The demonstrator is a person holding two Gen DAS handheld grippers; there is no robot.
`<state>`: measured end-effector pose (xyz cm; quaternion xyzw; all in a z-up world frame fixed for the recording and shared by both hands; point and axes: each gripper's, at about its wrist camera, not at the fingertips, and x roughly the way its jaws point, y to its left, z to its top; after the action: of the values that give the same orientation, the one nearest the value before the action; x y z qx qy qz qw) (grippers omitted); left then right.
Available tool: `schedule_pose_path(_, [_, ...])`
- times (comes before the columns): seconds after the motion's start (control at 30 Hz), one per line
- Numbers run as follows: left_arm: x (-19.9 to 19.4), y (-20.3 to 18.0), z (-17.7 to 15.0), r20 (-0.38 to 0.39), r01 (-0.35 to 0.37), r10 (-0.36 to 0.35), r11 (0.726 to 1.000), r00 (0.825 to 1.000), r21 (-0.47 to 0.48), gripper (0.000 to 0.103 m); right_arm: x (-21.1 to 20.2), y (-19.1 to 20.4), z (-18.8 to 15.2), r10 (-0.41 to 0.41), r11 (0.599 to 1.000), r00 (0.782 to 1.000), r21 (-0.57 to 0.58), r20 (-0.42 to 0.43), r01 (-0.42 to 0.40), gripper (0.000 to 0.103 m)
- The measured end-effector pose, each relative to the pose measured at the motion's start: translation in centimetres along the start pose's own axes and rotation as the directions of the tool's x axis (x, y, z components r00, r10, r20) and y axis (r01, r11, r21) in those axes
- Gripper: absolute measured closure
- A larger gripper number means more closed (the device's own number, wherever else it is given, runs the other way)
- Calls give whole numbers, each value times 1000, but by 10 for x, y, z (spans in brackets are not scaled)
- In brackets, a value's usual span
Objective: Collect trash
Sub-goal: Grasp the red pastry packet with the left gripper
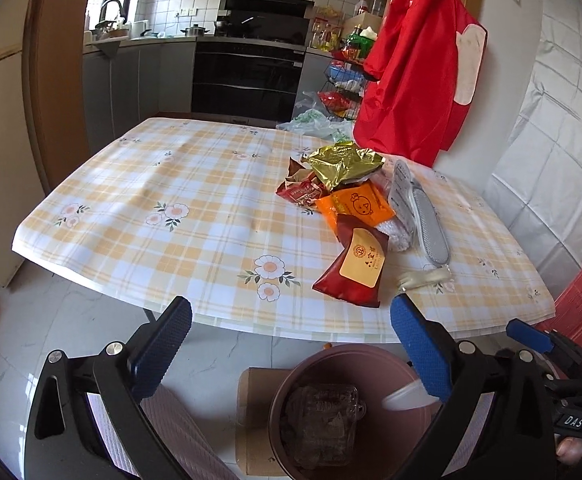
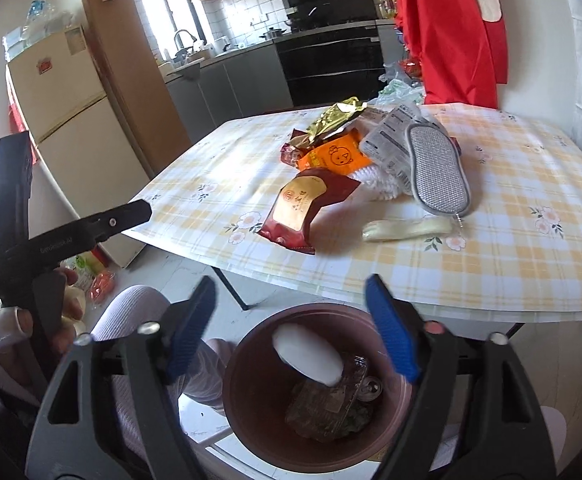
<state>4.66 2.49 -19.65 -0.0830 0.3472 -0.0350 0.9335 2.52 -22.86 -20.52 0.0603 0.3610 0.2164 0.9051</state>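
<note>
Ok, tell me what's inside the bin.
In the bin: a white oval piece lying over a crumpled clear plastic box, with a can top beside it. Whatever lies under the box is covered.

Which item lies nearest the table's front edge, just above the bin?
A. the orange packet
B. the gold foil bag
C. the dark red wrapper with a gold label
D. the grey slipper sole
C: the dark red wrapper lies closest to the table edge, with the bin below; the others lie further back.
</note>
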Motion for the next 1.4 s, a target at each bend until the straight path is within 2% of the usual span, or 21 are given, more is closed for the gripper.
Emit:
schedule_pose_path(0.13, [2, -1, -3, -11, -5, 5, 1000, 1000, 5, 6, -4, -9, 1, -55, 998, 998, 32, 25, 54, 6])
schedule_pose_path(0.33, [6, -3, -7, -16, -10, 10, 1000, 1000, 12, 6, -4, -23, -1, -172, 983, 984, 71, 38, 169, 6])
schedule_pose_path(0.5, [15, -6, -16, -31, -12, 13, 999, 999, 44, 6, 7, -40, -12, -236, 967, 972, 107, 19, 233, 6])
schedule_pose_path(0.63, [26, -13, -24, -37, -16, 19, 996, 999, 87, 6, 17, -52, -20, -235, 962, 972, 142, -6, 233, 6])
schedule_pose_path(0.73, [35, -17, -27, -64, 1, 6, 994, 998, 109, 6, 26, -59, -23, -225, 961, 974, 157, -27, 227, 6])
schedule_pose_path(0.83, [40, -24, -24, -56, 24, -16, 990, 998, 139, 6, 33, -64, -24, -218, 961, 975, 165, -36, 221, 6])
schedule_pose_path(1.0, [62, -42, -11, -68, 75, -63, 980, 996, 186, 6, 41, -73, -26, -227, 955, 973, 182, -51, 232, 6])
schedule_pose_path(1.13, [83, -63, 2, -65, 96, -83, 966, 994, 241, 6, 45, -89, -29, -191, 942, 978, 264, -87, 208, 6])
schedule_pose_path(1.23, [106, -78, 12, -75, 103, -85, 953, 994, 286, 6, 44, -98, -29, -205, 931, 975, 291, -81, 220, 6])
schedule_pose_path(1.3, [119, -83, 16, -84, 110, -89, 949, 992, 296, 10, 43, -104, -29, -210, 926, 974, 303, -84, 225, 6])
schedule_pose_path(1.4, [138, -87, 20, -103, 90, -61, 948, 993, 305, 24, 42, -114, -28, -254, 911, 962, 309, -103, 274, 6])
